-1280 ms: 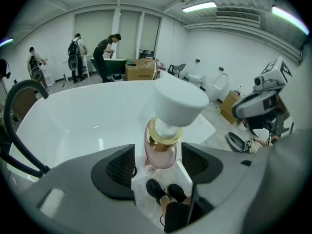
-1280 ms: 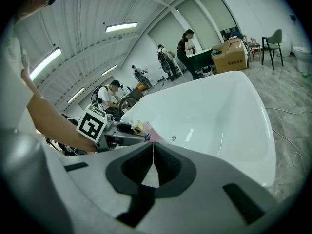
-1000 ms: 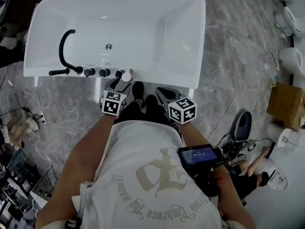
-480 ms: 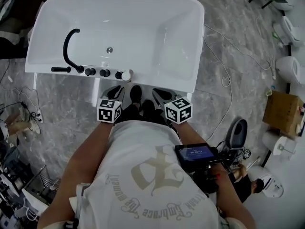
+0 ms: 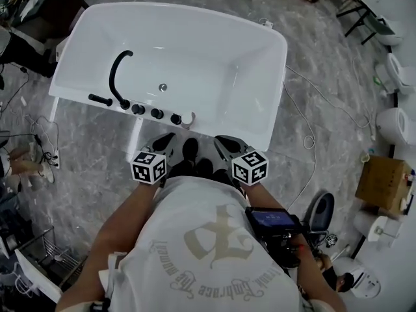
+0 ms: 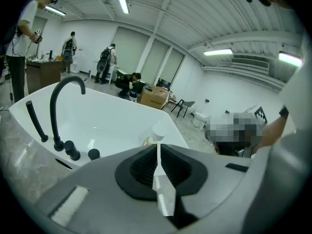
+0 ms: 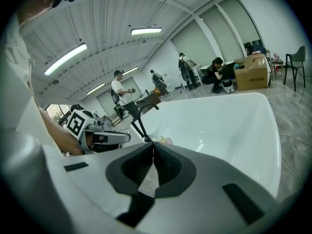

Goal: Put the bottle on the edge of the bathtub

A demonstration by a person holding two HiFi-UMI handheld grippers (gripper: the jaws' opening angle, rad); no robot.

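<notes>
1. Nearest the body, the left gripper (image 6: 157, 147) is seen with its jaws pressed together and nothing between them. The right gripper (image 7: 153, 147) is likewise closed and empty.
2. Just beyond them, the bottle (image 5: 188, 119) is found upright on the near edge of the bathtub (image 5: 282, 70), clear of both grippers. The placing is therefore judged done, with only a clean retreat left.
3. Both grippers are best kept low and drawn straight back toward the body. A sideways sweep over the rim should be avoided, since a light bottle on a narrow ledge would be tipped by a small knock.
4. The black knobs (image 5: 156, 113) stand just beside the bottle, and the curved faucet (image 5: 117, 77) lies further along the edge. That side should be given room.
5. Beyond the edge lies the basin, into which a nudged bottle would probably fall.
</notes>
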